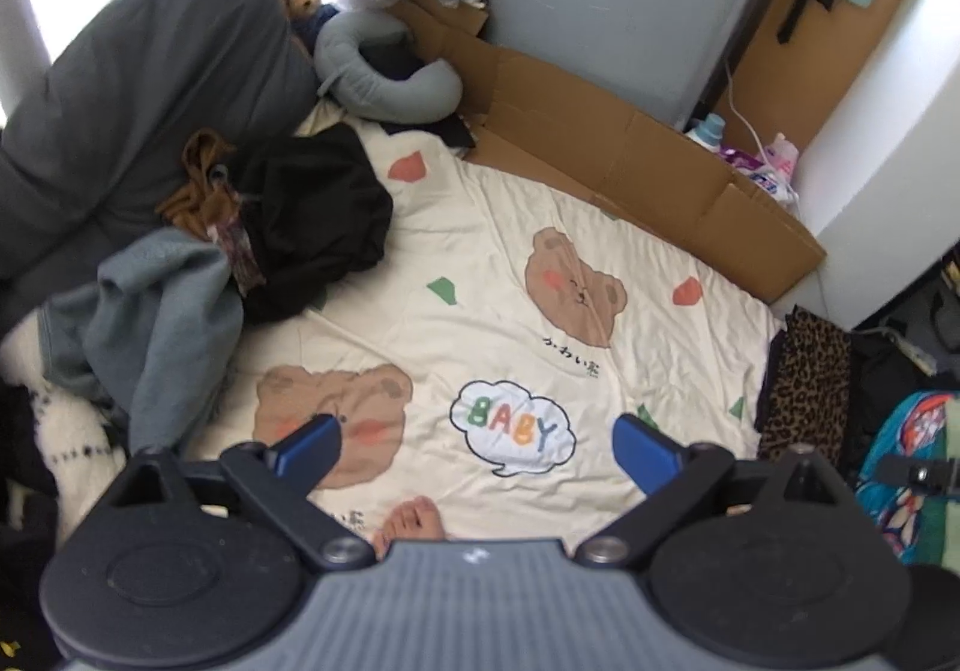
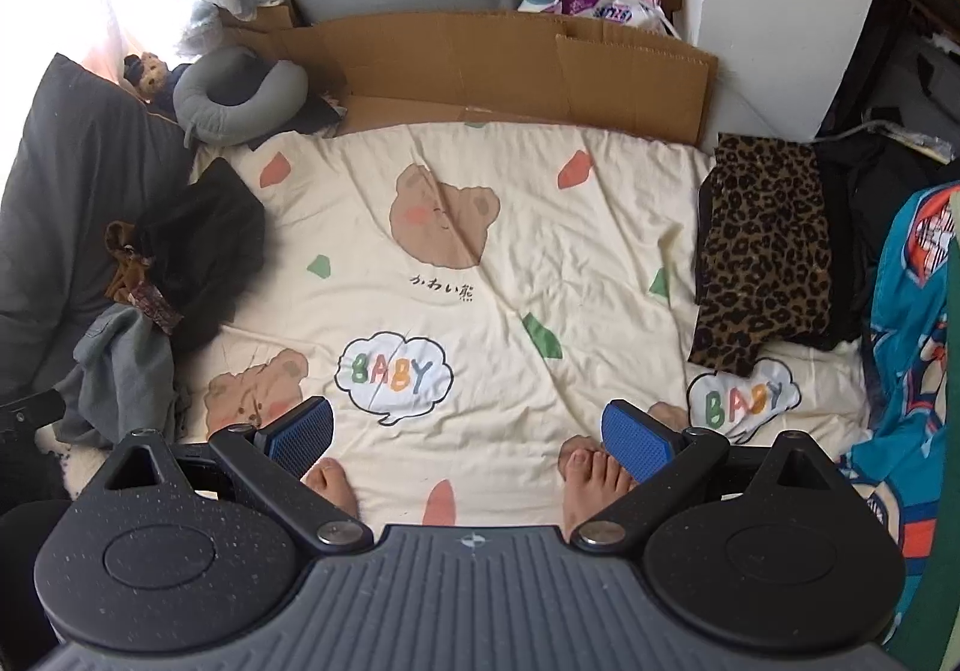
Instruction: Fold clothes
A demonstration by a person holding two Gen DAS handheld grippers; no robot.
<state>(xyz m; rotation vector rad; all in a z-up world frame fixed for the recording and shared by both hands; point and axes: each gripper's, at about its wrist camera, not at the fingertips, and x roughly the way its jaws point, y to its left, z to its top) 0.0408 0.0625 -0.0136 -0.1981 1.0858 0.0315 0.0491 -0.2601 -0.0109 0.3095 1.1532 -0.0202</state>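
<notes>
Hovering above the bed, the left gripper (image 1: pixel 477 446) has its jaws spread wide and empty, blue pads (image 1: pixel 312 446) over the bear-print sheet (image 1: pixel 510 251). The right gripper (image 2: pixel 468 428) hangs the same way, gaping, nothing between its fingers. Bare toes (image 2: pixel 591 467) poke out just under the right one, resting on the sheet. Out to the left lies the unfolded pile: a grey garment (image 1: pixel 162 323), a black one (image 1: pixel 318 227) beside it, brown cloth (image 1: pixel 201 179) tucked against them. Far right, a leopard-print piece (image 2: pixel 765 251) lies flat at the sheet's edge. Cardboard (image 2: pixel 510 65) lines the back.
</notes>
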